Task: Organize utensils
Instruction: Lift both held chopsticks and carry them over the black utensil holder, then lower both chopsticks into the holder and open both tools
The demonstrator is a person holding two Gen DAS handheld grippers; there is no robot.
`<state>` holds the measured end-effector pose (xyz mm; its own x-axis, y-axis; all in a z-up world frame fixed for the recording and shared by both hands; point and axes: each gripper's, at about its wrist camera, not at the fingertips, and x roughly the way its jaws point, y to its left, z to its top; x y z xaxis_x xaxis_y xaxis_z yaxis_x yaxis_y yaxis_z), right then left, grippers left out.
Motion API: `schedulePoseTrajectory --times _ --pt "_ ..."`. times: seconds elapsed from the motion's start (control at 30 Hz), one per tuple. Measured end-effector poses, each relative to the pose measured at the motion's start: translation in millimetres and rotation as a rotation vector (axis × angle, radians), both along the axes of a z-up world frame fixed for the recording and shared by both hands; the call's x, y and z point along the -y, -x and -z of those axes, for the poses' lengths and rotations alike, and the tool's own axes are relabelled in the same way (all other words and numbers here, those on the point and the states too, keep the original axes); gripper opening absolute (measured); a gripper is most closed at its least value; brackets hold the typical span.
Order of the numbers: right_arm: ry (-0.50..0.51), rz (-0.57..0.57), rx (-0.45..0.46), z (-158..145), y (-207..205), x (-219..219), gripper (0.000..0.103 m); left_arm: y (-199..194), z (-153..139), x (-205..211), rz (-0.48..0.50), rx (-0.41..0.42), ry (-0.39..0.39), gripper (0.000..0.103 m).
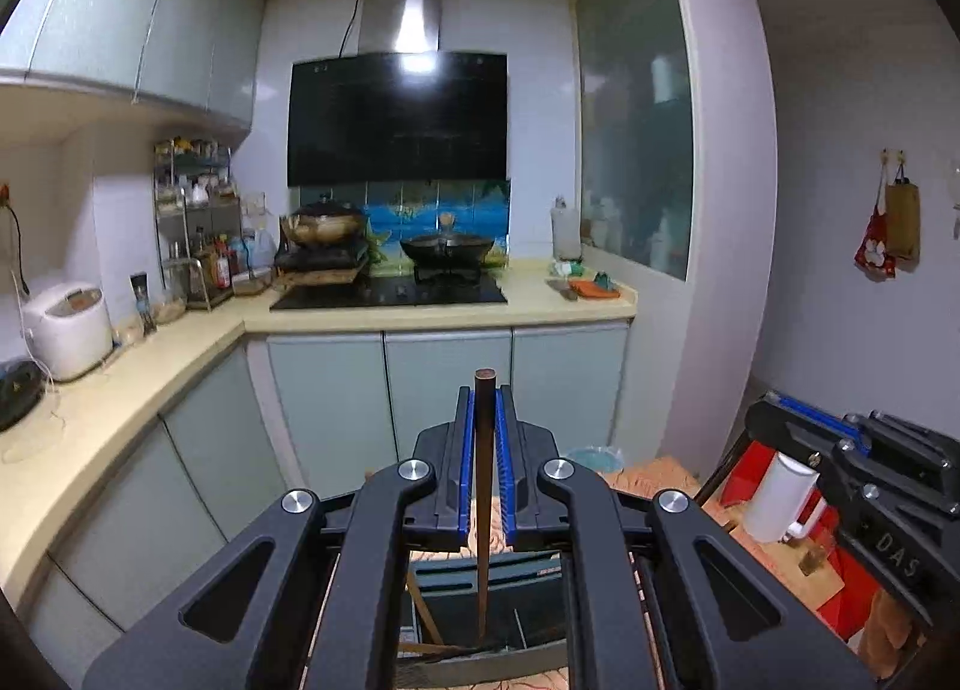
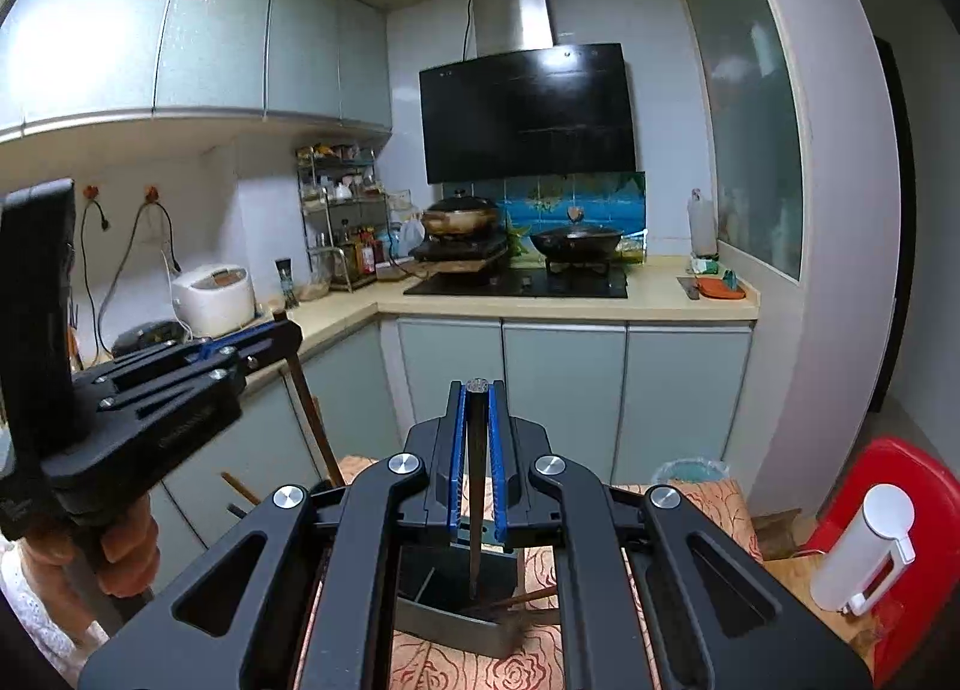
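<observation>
1. The left claw [image 1: 485,408], of matt black plastic with ribbed blue pads and shiny metal pivot caps, is pinching a smooth brown wooden chopstick [image 1: 483,486].
2. The right claw [image 2: 477,408], in the same matt black plastic, is gripping a darker, slightly glossy chopstick [image 2: 476,498].
3. The dark grey plastic utensil box [image 2: 456,618] is looking smooth and matt.
4. The rose-patterned cloth [image 2: 528,666] is covering the surface.
5. The glossy black range hood panel [image 1: 397,117] is reflecting light.

My left gripper [image 1: 485,390] points slightly downward toward twelve o'clock, fingers [image 1: 465,450] pinched together; my right gripper [image 2: 478,387] sits likewise, fingers [image 2: 457,450] clamped; my left hand [image 2: 120,558] wraps its handle at my nine o'clock.
</observation>
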<state>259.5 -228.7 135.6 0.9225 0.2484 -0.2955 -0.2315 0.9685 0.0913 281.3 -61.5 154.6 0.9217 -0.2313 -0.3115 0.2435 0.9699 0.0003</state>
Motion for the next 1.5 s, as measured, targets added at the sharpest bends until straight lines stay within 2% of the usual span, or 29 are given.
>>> schedulePoseTrajectory --times 0.23,0.53,0.57,0.63,0.7,0.73,0.77,0.8,0.83,0.87,0.9,1.0,1.13,1.2,1.27,1.5 --pt "0.019 -0.002 -0.052 19 -10 -4 0.008 -7 27 -8 -0.003 -0.041 -0.017 0.007" --pt "-0.005 -0.02 -0.093 28 -15 -5 0.01 -6 38 -16 -0.014 -0.066 -0.013 0.007" --pt "-0.007 -0.02 -0.097 28 -16 -4 0.01 -5 38 -16 -0.014 -0.065 -0.014 0.01" --pt "-0.005 -0.023 -0.103 29 -16 -5 0.01 -3 37 -17 -0.013 -0.062 -0.011 0.022" --pt "0.0 -0.027 -0.107 30 -15 -5 0.011 1 34 -20 -0.018 -0.05 -0.004 0.04" --pt "0.002 -0.03 -0.107 30 -13 -5 0.011 2 34 -21 -0.021 -0.047 0.0 0.043" --pt "0.004 -0.032 -0.107 30 -12 -6 0.013 4 33 -22 -0.023 -0.044 0.006 0.05" --pt "0.004 -0.033 -0.107 30 -11 -5 0.022 8 32 -25 -0.026 -0.04 0.015 0.056" --pt "-0.002 -0.032 -0.103 30 -8 -4 0.027 10 31 -27 -0.028 -0.036 0.02 0.06" --pt "-0.004 -0.031 -0.099 29 -6 -4 0.032 14 30 -30 -0.03 -0.031 0.027 0.068" --pt "-0.005 -0.031 -0.092 28 -2 -3 0.033 18 30 -31 -0.031 -0.025 0.032 0.072" --pt "0.002 -0.035 -0.08 27 7 -2 0.033 33 30 -36 -0.029 -0.007 0.032 0.079" --pt "-0.001 -0.041 -0.076 28 22 2 0.034 52 36 -41 -0.026 -0.012 0.034 0.083" --pt "-0.004 -0.036 -0.075 29 31 4 0.045 61 41 -44 -0.026 -0.02 0.032 0.085" --pt "-0.009 -0.031 -0.078 32 39 6 0.049 74 48 -46 -0.02 -0.025 0.025 0.086" --pt "0.009 -0.038 -0.1 55 77 9 0.051 117 89 -54 -0.025 -0.076 -0.006 0.086"
